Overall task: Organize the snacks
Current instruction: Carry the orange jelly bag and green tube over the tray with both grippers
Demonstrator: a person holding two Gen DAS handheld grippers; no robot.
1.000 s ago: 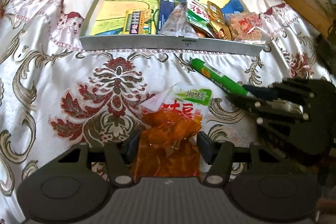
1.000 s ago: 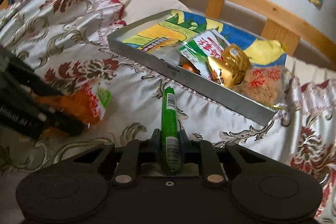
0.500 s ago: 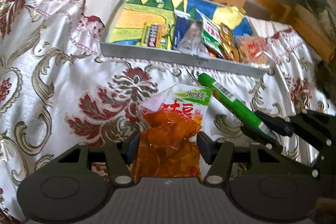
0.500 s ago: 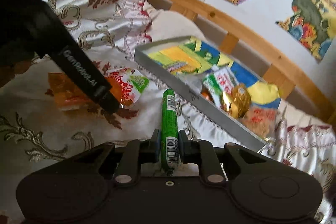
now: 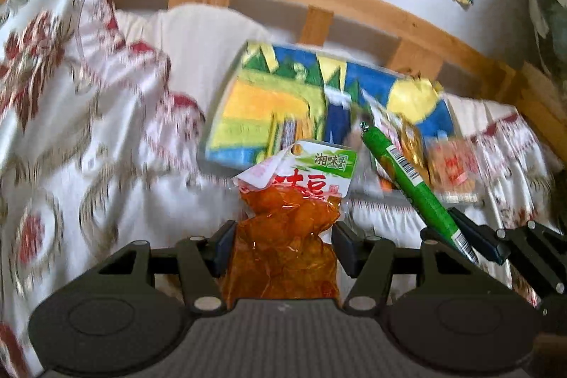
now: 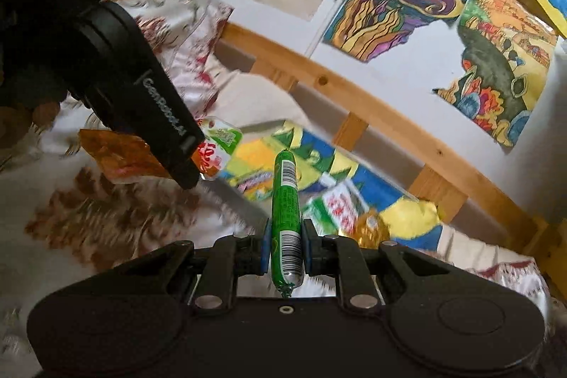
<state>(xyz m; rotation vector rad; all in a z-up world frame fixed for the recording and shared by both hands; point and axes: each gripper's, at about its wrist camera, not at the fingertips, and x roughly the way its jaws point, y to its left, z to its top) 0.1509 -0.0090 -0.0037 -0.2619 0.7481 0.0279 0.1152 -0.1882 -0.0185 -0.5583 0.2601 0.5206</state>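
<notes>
Orange film, crinkled and translucent: snack pouch (image 5: 283, 236) pinched at its lower half by the left gripper (image 5: 283, 245), jaws closed partway onto the soft bag, green-and-white header standing up toward frame centre. Lifted clear of the patterned bedspread (image 5: 71, 165), which blurs across the left half of the left wrist view. Further right in that view, green sausage stick (image 5: 411, 186) slanting from upper left to lower right, lower end clamped in the right gripper (image 5: 464, 243). Behind both, at centre and right, the tray (image 5: 269, 108) with its colourful lining, other packets crowded at its right end, left end mostly bare.

From the right wrist view: left gripper body filling the upper left, pouch hanging beneath; at centre, stick (image 6: 285, 211) squeezed between nearly closed jaws of the right gripper (image 6: 285, 252), long axis pointing straight ahead toward the tray (image 6: 255, 172).

Judged: both items carried toward the tray, which lies ahead of and below both jaws. Stick tip seems already over the lining, so right hand probably nearer; pouch best dropped in the barer left part.
</notes>
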